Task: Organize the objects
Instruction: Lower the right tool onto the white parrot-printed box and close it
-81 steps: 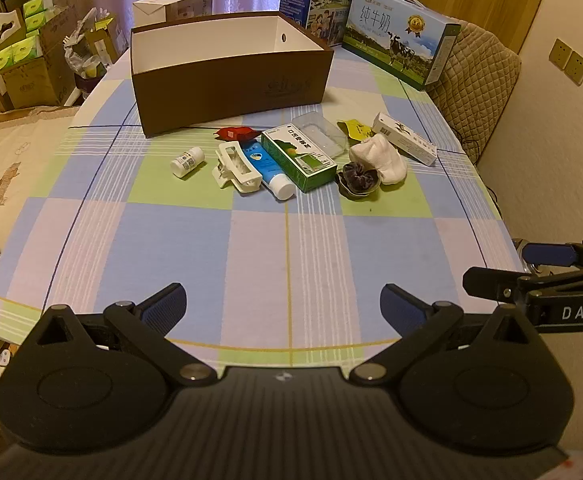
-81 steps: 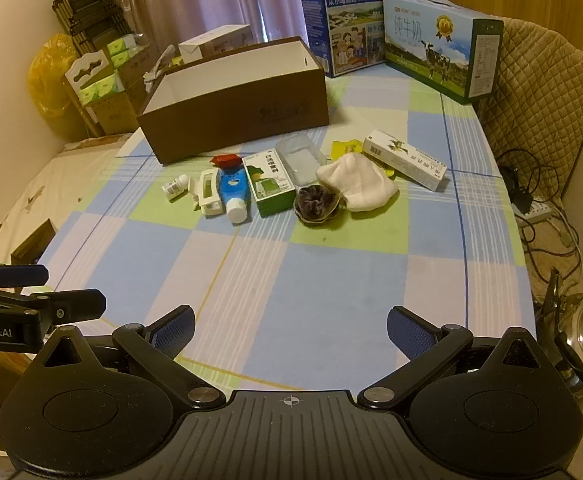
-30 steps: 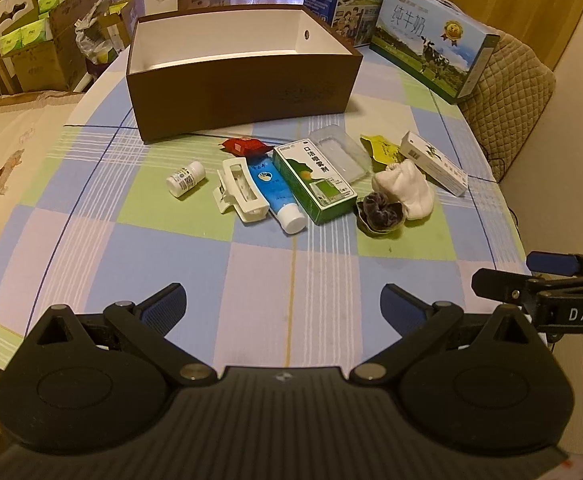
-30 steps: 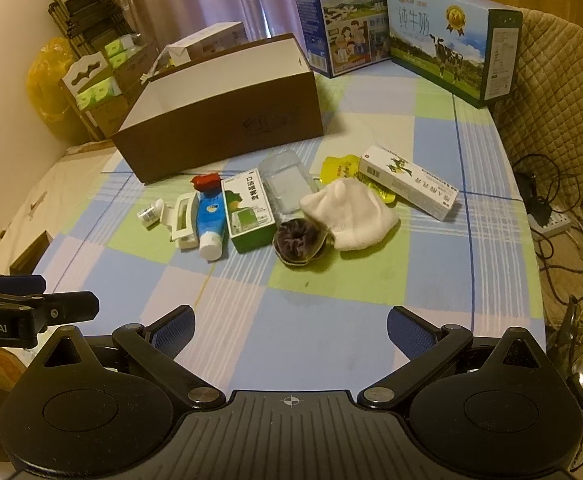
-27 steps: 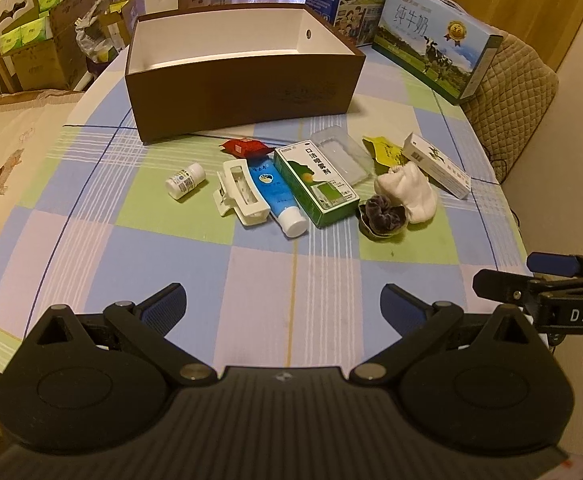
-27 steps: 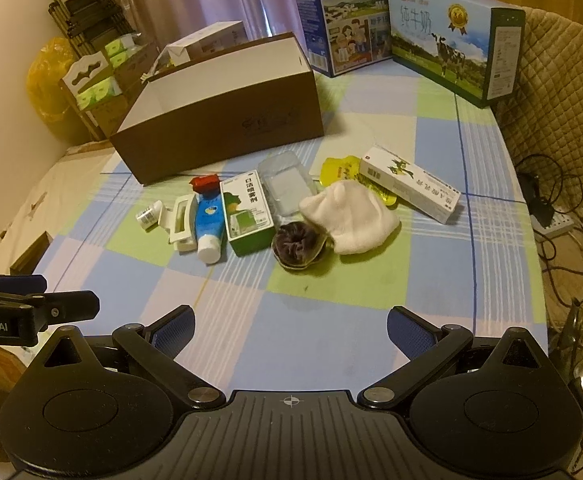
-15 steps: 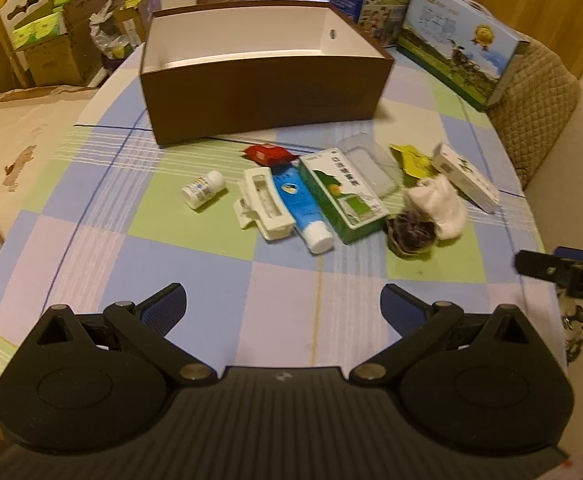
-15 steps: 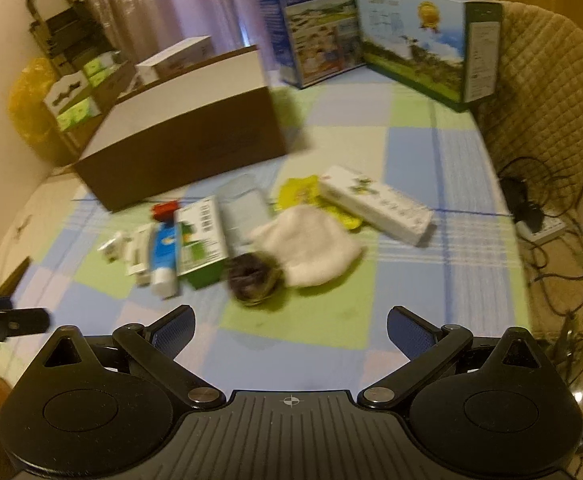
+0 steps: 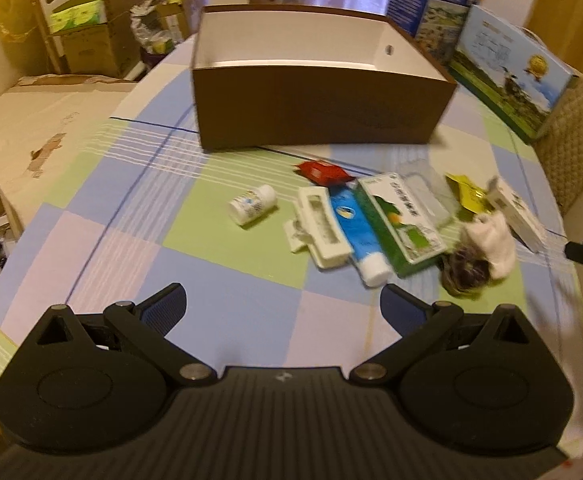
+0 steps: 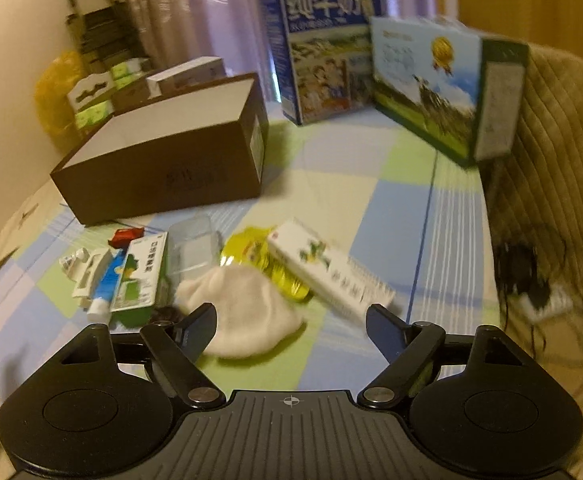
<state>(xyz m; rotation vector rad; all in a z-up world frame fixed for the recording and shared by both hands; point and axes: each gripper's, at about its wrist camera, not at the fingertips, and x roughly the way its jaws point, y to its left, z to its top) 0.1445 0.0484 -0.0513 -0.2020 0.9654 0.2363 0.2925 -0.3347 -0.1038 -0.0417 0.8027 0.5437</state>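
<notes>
A checked tablecloth (image 9: 219,312) in blue, green and pink covers the table, and big milk cartons (image 10: 327,48) stand at the far end. An open brown box (image 9: 315,116) sits on the cloth, and it looks empty inside. All the small things lie in a row just in front of the brown box.

The right gripper (image 10: 290,326) has just been closing a little, but its tongs are apart and hold nothing. A soft white cloth (image 10: 247,308) lies right under them, in front of the brown box and a bit to its right. It looks light and floppy, so it will sag when lifted. A pinch on a bunched-up fold near its middle would likely work best. A dark scrunchy thing (image 9: 467,272) touches the cloth and might come along with it.

Beside the cloth lies a long white carton (image 10: 327,272). It looks stiff and light, and easy to hold across its thin sides. A yellow packet (image 10: 251,252) peeks out from under it and looks thin and slippery.

The left gripper (image 9: 281,300) has its tongs wide and empty. It hangs over bare cloth, in front of the brown box and near a little white bottle (image 9: 251,206). The bottle lies on its side and may roll.
</notes>
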